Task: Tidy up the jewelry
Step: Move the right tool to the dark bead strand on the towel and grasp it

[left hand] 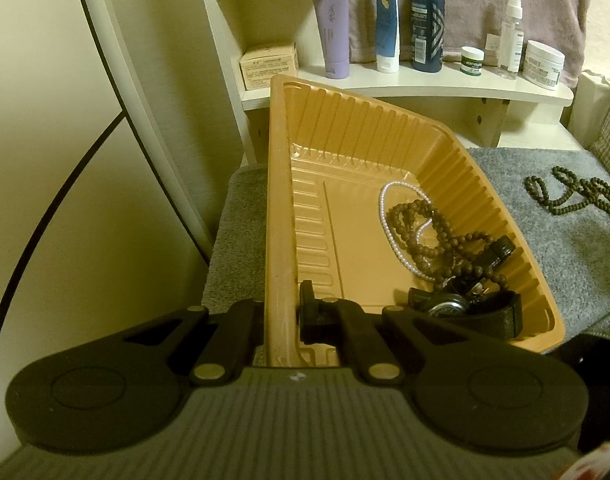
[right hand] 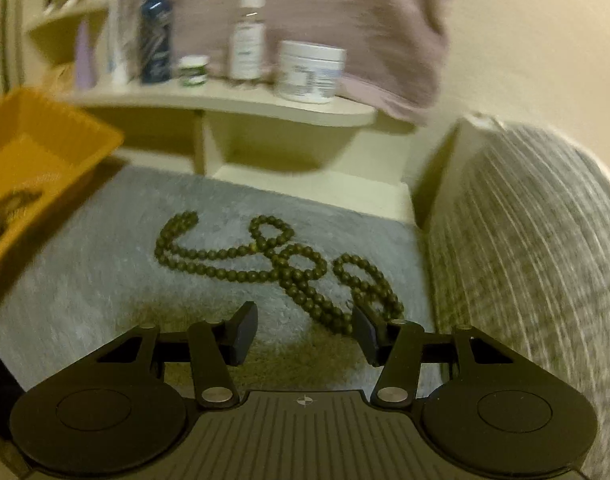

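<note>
My left gripper (left hand: 280, 320) is shut on the left rim of an orange ribbed plastic tray (left hand: 279, 208) and holds it tilted over the grey mat. In the tray lie a white pearl string (left hand: 385, 220), a brown bead bracelet (left hand: 437, 240) and a black watch (left hand: 465, 308). A long dark-green bead necklace (right hand: 281, 260) lies coiled on the grey mat (right hand: 105, 248); it also shows in the left wrist view (left hand: 573, 192). My right gripper (right hand: 305, 332) is open and empty just in front of the necklace's near end. The tray also shows at left in the right wrist view (right hand: 37, 152).
A cream shelf (left hand: 425, 84) behind the mat holds bottles, tubes and jars, such as a dark blue bottle (left hand: 427, 24) and a white jar (right hand: 311, 72). A striped cushion (right hand: 525, 240) borders the mat on the right. A wall with a white curved frame is at left.
</note>
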Demonstrator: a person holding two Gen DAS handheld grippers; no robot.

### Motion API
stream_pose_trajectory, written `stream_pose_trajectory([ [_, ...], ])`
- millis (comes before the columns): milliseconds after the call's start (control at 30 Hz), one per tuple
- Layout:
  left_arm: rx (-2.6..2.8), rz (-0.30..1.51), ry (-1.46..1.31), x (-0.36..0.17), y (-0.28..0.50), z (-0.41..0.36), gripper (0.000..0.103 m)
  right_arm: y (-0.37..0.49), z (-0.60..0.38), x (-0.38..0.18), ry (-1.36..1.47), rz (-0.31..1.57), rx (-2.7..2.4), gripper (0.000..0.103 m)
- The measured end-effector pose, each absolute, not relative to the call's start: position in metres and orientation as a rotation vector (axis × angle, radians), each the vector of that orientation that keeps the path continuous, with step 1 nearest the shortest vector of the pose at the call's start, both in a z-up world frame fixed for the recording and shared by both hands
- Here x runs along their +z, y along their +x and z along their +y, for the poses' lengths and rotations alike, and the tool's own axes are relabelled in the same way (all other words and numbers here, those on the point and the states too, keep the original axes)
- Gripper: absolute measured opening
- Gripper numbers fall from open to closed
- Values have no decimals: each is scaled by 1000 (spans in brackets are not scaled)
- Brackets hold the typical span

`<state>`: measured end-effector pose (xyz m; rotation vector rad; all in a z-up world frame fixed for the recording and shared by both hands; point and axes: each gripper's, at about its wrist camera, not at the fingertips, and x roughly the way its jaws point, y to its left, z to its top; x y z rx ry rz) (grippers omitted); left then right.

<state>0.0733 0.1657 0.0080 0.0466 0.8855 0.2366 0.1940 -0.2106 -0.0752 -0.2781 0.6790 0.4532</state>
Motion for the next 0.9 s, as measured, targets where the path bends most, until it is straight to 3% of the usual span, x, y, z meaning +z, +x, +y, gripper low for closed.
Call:
stream_pose_trajectory([
  [267, 239, 887, 47, 7, 74, 166, 2, 209, -192, -78, -372, 665, 515, 53],
  [400, 240, 888, 48, 7, 74, 166, 2, 211, -175, -88, -582, 617, 529, 52],
  [600, 242, 888, 46, 8, 74, 166, 2, 202, -152, -112, -874, 508, 570, 44],
  [900, 241, 888, 44, 8, 75, 166, 3, 198, -139, -133, -1082, 385, 617, 28],
])
